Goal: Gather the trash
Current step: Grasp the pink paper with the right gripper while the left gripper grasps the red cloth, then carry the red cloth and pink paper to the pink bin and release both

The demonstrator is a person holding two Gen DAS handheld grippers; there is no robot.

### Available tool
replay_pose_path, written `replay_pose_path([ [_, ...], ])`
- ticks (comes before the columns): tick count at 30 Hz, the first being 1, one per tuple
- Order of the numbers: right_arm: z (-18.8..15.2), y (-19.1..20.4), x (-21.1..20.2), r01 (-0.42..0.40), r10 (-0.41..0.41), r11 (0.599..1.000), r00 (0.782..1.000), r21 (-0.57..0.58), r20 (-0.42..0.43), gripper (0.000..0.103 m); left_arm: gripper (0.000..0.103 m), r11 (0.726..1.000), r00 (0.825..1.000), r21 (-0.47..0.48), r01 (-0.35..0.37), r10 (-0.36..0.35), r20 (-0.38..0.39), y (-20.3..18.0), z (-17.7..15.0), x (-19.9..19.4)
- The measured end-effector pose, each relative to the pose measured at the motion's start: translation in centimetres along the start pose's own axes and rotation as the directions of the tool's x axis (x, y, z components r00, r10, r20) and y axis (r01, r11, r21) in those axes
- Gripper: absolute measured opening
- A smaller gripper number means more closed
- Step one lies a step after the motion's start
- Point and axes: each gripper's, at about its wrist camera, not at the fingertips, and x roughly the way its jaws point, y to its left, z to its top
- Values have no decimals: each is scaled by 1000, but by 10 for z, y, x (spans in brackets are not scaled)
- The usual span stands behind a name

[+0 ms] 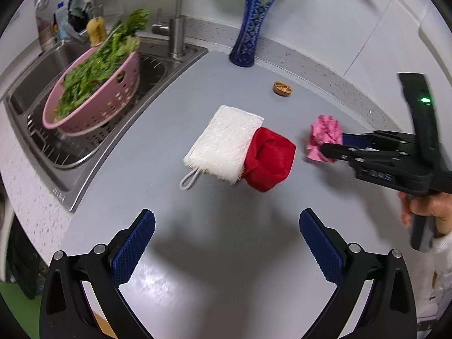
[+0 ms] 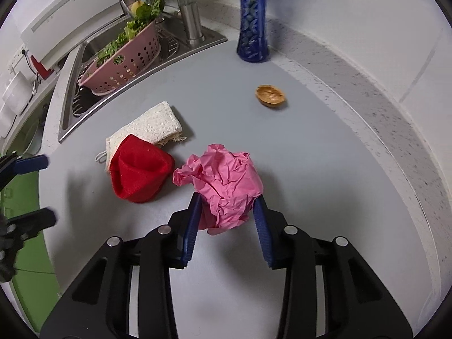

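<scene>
The right gripper (image 2: 228, 212) had its blue pads pressed against both sides of the crumpled pink paper ball (image 2: 223, 182), which sat on the grey counter (image 2: 325, 169) just beside a red cloth pouch (image 2: 139, 173) and a white loofah scrubber (image 2: 152, 125). The left gripper (image 1: 227, 243) hung over bare counter, jaws spread wide and holding nothing. This looked like the grasping step; lifting the ball clear seemed next, with a walnut shell half (image 2: 270, 95) remaining near the blue vase (image 2: 252, 22).

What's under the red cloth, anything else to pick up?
The red cloth overlaps a corner of the white loofah pad; the rest lies on the grey countertop. Anything beneath its bunched folds is hidden.
</scene>
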Motion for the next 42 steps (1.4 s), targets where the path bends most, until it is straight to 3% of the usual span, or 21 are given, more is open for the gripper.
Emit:
replay_pose_path([
  [11, -33, -31, -36, 15, -17, 999, 999, 47, 30, 38, 97, 990, 993, 82, 117, -118, 2, -29, 33, 39],
  [17, -43, -43, -44, 15, -18, 998, 999, 65, 42, 38, 59, 988, 990, 55, 141, -140, -28, -27, 39, 63],
  [19, -46, -47, -46, 15, -18, 997, 999, 72, 46, 38, 40, 991, 992, 49, 123, -122, -22, -27, 38, 64],
  [24, -51, -48, -49, 14, -18, 997, 998, 75, 52, 38, 23, 993, 994, 50, 107, -107, -11, -27, 38, 65],
  [29, -55, -41, -56, 10, -15, 998, 998, 69, 65, 38, 20, 992, 993, 48, 115, -116, 25, -31, 38, 49],
  [34, -57, -25, -75, 3, -7, 999, 996, 46, 85, 38, 20, 992, 990, 39, 124, -126, 66, -34, 28, 9],
  [42, -58, 33, -125, -7, 13, 999, 991, -41, 131, 38, 20, 998, 993, 13, 67, -68, 96, -19, -27, -74],
])
